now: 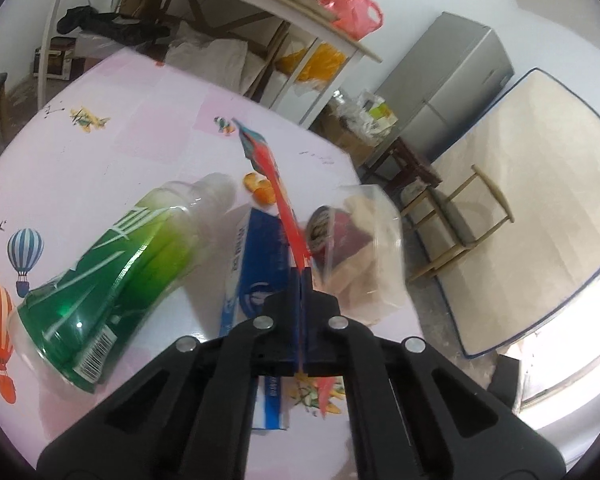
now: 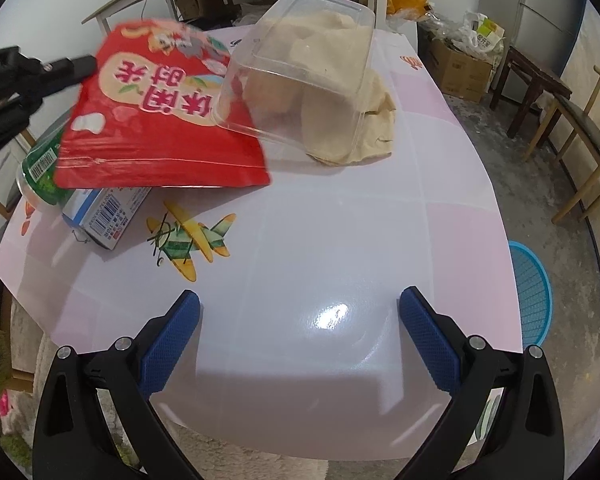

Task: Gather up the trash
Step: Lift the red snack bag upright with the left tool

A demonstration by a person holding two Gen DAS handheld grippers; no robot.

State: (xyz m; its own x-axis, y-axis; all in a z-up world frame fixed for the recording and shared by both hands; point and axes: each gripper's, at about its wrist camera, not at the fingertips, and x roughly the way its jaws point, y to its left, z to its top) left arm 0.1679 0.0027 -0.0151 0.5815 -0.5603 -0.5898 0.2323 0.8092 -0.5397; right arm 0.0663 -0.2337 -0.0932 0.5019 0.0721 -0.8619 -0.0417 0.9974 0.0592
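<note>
Bright indoor light, glare on the glossy table, fisheye-bent dark corners, slight motion blur.

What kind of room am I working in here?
Most likely a lived-in home, a combined dining and storage room: a grey fridge, a mattress leaning against the wall, wooden chairs, and a table with a cartoon-print cover.

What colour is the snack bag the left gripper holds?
Red, with a cream panel; clearest in the right wrist view: snack bag, left gripper.

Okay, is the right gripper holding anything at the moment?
No, the right gripper is open with only bare table between its blue fingers, while the left gripper holds the red snack bag.
</note>
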